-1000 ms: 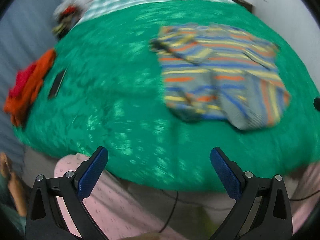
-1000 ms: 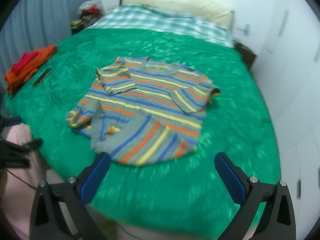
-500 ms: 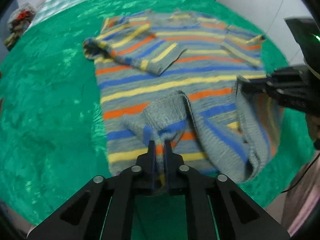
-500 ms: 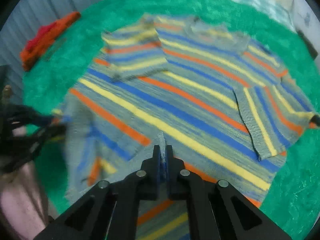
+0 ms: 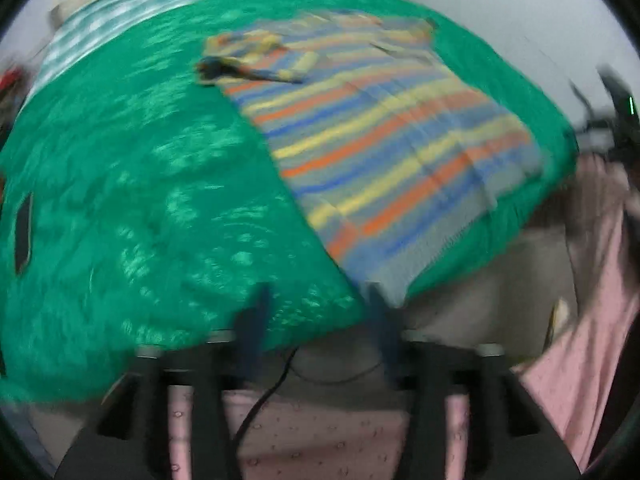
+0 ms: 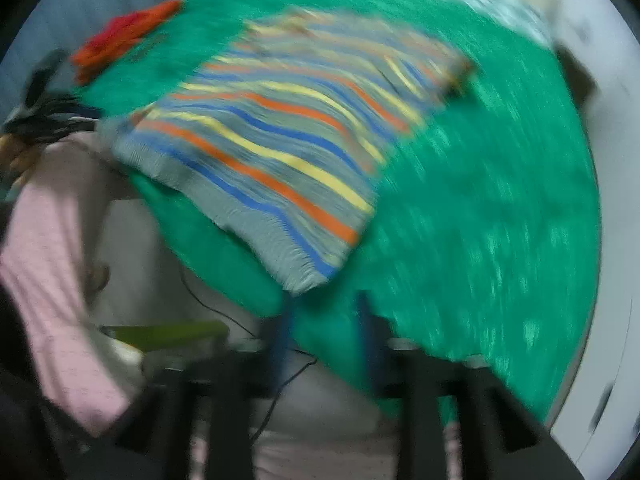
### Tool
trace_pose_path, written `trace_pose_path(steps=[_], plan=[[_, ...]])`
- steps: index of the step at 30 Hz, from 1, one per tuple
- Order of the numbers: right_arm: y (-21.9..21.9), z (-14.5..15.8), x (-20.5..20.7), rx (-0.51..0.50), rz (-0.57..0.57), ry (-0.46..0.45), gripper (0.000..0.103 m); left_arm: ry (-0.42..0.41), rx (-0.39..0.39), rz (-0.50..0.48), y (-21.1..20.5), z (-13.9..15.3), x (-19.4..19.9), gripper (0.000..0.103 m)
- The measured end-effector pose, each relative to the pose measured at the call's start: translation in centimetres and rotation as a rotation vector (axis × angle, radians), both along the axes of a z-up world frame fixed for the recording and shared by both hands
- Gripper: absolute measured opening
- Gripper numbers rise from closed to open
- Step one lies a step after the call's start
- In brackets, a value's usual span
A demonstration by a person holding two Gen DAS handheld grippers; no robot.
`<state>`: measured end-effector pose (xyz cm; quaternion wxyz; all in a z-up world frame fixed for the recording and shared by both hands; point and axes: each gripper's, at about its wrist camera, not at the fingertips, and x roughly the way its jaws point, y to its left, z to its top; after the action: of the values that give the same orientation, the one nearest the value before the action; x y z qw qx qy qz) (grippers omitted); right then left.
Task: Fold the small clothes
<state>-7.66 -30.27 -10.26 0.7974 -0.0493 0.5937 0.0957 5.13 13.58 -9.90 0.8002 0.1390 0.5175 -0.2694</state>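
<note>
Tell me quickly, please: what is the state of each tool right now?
Left tool: open, holding nothing; jaws have just been opening.
Right tool: open, holding nothing; jaws have just been opening beside the striped sweater.

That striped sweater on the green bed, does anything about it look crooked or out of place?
Yes. The striped sweater lies askew on the green bedspread, and its hem reaches the bed's near edge. One sleeve is folded across the chest. Both pictures are blurred, so finer wrinkles cannot be judged.

Striped knit sweater (image 5: 384, 140), spread flat, hem at green bed's edge
</note>
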Motion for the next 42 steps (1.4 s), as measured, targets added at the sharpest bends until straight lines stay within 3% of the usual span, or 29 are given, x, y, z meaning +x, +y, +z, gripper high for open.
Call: trace_pose_path(steps=[3, 4, 6, 9, 10, 11, 12, 15, 17, 19, 22, 23, 26, 29, 30, 31, 32, 33, 34, 35, 37, 40, 42], plan=[[-2.4, 0.0, -0.4, 0.107, -0.136, -0.025, 0.062, 0.056, -0.164, 0.162, 1.0, -0.4, 1.6, 0.079], [-3.4, -0.1, -0.2, 0.190, -0.202, -0.028, 0.063, 0.098, -0.193, 0.212, 1.1, -1.3, 2.0, 0.079], [-4.6, -1.0, 0.6, 0.354, -0.316, -0.030, 0.063, 0.175, -0.183, 0.280, -0.1, -3.6, 3.2, 0.079], [-4.7, -5.5, 2.4, 0.543, -0.448, 0.051, 0.063, 0.305, -0.175, 0.314, -2.3, -6.8, 3.7, 0.076], [-3.9, -7.1, 2.8, 0.579, -0.442, 0.107, 0.053, 0.307, -0.158, 0.307, -3.1, -7.1, 3.6, 0.071], [-3.1, -8.3, 3.4, 0.598, -0.427, 0.140, 0.041, 0.293, -0.125, 0.290, -3.9, -7.2, 3.4, 0.031], [-2.1, -9.0, 3.8, 0.607, -0.404, 0.157, 0.003, 0.293, -0.085, 0.260, -4.7, -7.1, 3.0, 0.006], [-1.3, -7.2, 4.0, 0.626, -0.412, 0.136, 0.004, 0.293, -0.113, 0.274, -3.7, -5.6, 2.7, 0.004], [-0.8, -4.4, 3.1, 0.553, -0.396, 0.115, 0.004, 0.281, -0.112, 0.295, -2.5, -4.3, 2.6, 0.003], [-0.8, -3.5, 2.5, 0.486, -0.413, 0.137, 0.003, 0.285, -0.096, 0.303, -2.1, -4.3, 2.6, 0.003], [-0.8, -6.4, 2.9, 0.395, -0.449, 0.225, 0.003, 0.291, 0.040, 0.269, -4.3, -6.7, 2.7, 0.004], [-0.6, -7.9, 3.2, 0.357, -0.456, 0.260, 0.003, 0.282, 0.119, 0.248, -5.8, -7.9, 2.4, 0.004], [-0.3, -9.9, 3.5, 0.342, -0.500, 0.305, 0.003, 0.237, 0.227, 0.225, -7.9, -8.7, 1.7, 0.005], [0.5, -9.3, 4.3, 0.308, -0.477, 0.302, 0.003, 0.225, 0.253, 0.223, -8.6, -8.1, 1.5, 0.015], [0.9, -8.8, 4.5, 0.300, -0.462, 0.299, 0.005, 0.217, 0.273, 0.226, -8.4, -7.4, 1.2, 0.029], [1.1, -8.2, 4.5, 0.297, -0.453, 0.297, 0.016, 0.198, 0.301, 0.239, -8.1, -6.6, 1.1, 0.037], [0.9, -7.2, 4.4, 0.280, -0.446, 0.301, 0.023, 0.163, 0.320, 0.257, -7.6, -5.5, 0.8, 0.052], [-0.5, -6.2, 3.1, 0.256, -0.438, 0.299, 0.039, 0.113, 0.325, 0.278, -7.0, -4.1, 0.4, 0.062], [-1.0, -4.8, 2.8, 0.209, -0.423, 0.291, 0.046, 0.048, 0.316, 0.303, -6.2, -2.0, 0.1, 0.066], [-1.6, -3.1, 2.8, 0.126, -0.402, 0.266, 0.047, 0.008, 0.301, 0.321, -5.9, -0.5, 0.0, 0.071], [-3.1, 0.1, 3.3, -0.071, -0.336, 0.203, 0.050, -0.068, 0.234, 0.354, -5.8, 2.4, 0.6, 0.074], [-4.5, 4.7, 6.6, -0.385, -0.224, 0.029, 0.062, -0.160, 0.055, 0.374, -7.1, 4.1, 1.9, 0.091], [-4.4, 6.3, 9.7, -0.447, -0.142, -0.121, 0.062, -0.221, -0.073, 0.394, -9.5, 3.4, 4.0, 0.099]])
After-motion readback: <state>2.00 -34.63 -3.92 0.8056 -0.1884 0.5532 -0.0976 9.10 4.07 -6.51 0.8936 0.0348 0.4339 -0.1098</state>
